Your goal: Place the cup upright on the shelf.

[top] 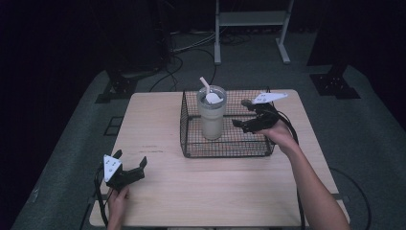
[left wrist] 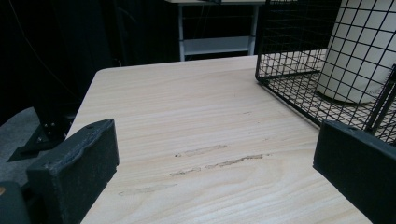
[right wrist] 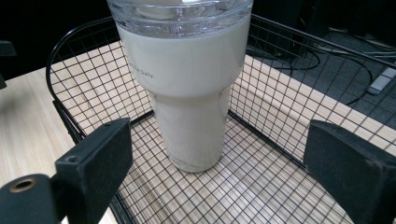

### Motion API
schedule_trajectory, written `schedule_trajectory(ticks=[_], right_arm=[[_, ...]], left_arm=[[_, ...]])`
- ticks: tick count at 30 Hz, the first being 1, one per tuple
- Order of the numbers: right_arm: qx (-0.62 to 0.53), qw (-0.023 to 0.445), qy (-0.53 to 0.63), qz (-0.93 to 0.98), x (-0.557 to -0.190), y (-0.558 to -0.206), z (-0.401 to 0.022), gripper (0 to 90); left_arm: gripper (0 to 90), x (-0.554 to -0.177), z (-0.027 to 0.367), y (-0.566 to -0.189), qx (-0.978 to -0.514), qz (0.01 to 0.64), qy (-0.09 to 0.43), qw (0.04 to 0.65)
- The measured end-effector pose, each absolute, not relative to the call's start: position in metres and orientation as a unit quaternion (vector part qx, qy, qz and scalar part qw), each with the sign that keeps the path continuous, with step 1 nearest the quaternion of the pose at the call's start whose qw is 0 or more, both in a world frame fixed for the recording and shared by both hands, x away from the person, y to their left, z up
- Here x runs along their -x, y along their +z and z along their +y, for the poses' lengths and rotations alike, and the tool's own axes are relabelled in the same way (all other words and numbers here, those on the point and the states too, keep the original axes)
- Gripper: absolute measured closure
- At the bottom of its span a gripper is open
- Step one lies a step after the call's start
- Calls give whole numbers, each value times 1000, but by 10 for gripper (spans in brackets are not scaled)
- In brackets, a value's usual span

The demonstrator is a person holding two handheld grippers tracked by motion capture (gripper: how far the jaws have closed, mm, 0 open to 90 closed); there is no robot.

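1. High view: the tumbler (top: 211, 117) stands upright inside the wire basket (top: 190, 143) on the far half of the desk (top: 215, 187), a straw (top: 205, 83) leaning out of its clear lid.
2. The right gripper (top: 242, 115) reaches over the basket's right side, forearm stretched diagonally from the near right, fingers released and apart from the tumbler.
3. Right gripper view: the tumbler (right wrist: 187, 93) sits between the spread fingers (right wrist: 100, 158), ahead of them.
4. The left gripper (top: 129, 160) rests near the desk's near-left corner, fingers released, holding nothing, well apart from the basket.
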State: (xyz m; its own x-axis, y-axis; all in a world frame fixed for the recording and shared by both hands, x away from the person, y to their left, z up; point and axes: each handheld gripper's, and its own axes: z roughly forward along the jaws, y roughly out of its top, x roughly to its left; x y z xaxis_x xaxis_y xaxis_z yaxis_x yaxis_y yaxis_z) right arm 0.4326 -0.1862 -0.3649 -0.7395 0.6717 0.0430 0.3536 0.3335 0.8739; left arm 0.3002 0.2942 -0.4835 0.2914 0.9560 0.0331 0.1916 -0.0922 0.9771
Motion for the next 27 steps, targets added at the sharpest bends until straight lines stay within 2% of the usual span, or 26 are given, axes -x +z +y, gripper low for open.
schedule_trajectory(ticks=[27], right_arm=[[-325, 170, 480, 797, -402, -365, -213, 76]], left_arm=[[0, -301, 294, -484, -631, 455, 384, 498]])
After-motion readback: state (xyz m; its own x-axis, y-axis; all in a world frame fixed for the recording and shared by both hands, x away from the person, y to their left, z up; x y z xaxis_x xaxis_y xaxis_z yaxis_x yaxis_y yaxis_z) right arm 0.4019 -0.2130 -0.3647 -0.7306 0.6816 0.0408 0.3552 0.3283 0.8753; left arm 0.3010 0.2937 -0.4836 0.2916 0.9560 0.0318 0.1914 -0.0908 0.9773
